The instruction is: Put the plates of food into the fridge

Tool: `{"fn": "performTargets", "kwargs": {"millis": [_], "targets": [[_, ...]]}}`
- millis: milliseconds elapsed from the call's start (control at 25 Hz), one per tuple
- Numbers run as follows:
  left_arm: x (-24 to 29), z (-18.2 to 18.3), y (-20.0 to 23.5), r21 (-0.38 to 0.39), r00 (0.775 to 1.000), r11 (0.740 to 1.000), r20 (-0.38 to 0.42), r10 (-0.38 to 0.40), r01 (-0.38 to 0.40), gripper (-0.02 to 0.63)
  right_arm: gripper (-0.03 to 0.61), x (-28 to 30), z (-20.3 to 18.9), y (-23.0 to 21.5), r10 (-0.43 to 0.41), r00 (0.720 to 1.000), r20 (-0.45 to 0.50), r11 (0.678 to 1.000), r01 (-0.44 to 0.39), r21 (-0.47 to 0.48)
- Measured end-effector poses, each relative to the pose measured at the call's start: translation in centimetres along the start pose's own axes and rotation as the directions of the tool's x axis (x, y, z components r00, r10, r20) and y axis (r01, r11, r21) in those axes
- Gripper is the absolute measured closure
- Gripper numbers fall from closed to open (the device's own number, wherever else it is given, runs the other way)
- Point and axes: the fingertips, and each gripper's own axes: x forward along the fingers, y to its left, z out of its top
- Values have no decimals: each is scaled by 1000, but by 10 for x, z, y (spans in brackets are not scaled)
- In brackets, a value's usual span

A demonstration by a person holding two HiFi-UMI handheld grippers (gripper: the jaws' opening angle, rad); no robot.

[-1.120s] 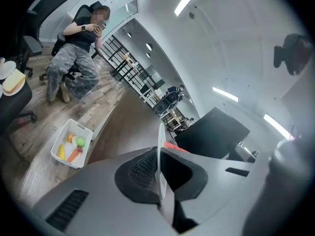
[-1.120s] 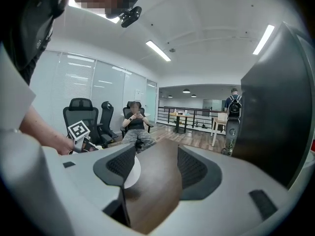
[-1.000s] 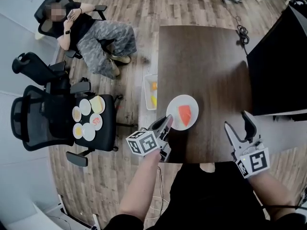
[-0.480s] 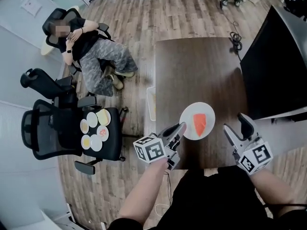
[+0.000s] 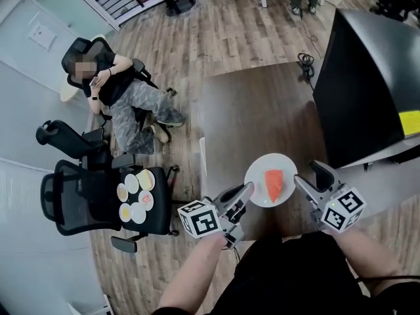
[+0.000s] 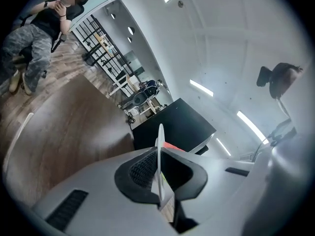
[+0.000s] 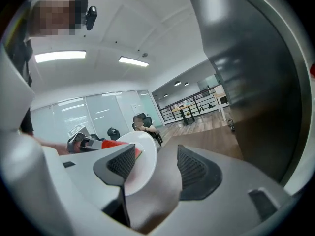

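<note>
A white plate (image 5: 262, 172) with a red watermelon slice (image 5: 273, 186) hangs above the near edge of the dark table (image 5: 262, 110). My left gripper (image 5: 248, 189) is shut on the plate's left rim; in the left gripper view the rim (image 6: 160, 141) stands edge-on between the pads. My right gripper (image 5: 307, 174) is open at the plate's right side. In the right gripper view the plate (image 7: 142, 166) reaches into the gap of the right gripper (image 7: 155, 154), beside one finger. The black fridge (image 5: 367, 77) stands at the right.
A black office chair (image 5: 154, 209) at the left carries several small plates of food (image 5: 134, 192). A person (image 5: 111, 84) sits in another chair beyond it. Other chairs stand by the left wall. Wooden floor surrounds the table.
The plate has left the table and risen, carried right toward the fridge by my left gripper. My right gripper has rolled and come up to the plate's right rim.
</note>
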Motion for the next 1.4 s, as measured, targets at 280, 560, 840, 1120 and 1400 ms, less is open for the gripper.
{"fn": "performTargets", "kwargs": {"millis": [280, 560, 840, 1120, 1400], "targets": [[28, -2, -46, 27, 998, 998, -50, -46, 48, 595, 303, -24, -2, -14, 82, 997, 16, 987, -83, 135], [64, -28, -83, 53, 987, 993, -125, -103, 110, 594, 386, -62, 4, -28, 132, 987, 92, 966, -149, 210], [97, -58, -112, 47, 974, 987, -176, -142, 152, 591, 475, -111, 7, -48, 129, 977, 167, 949, -171, 265], [139, -90, -138, 68, 970, 986, -202, -135, 151, 591, 540, -171, 20, -76, 133, 961, 243, 907, -217, 361], [170, -124, -148, 124, 970, 982, -214, -112, 141, 591, 558, -216, 17, -92, 112, 960, 255, 909, -203, 365]]}}
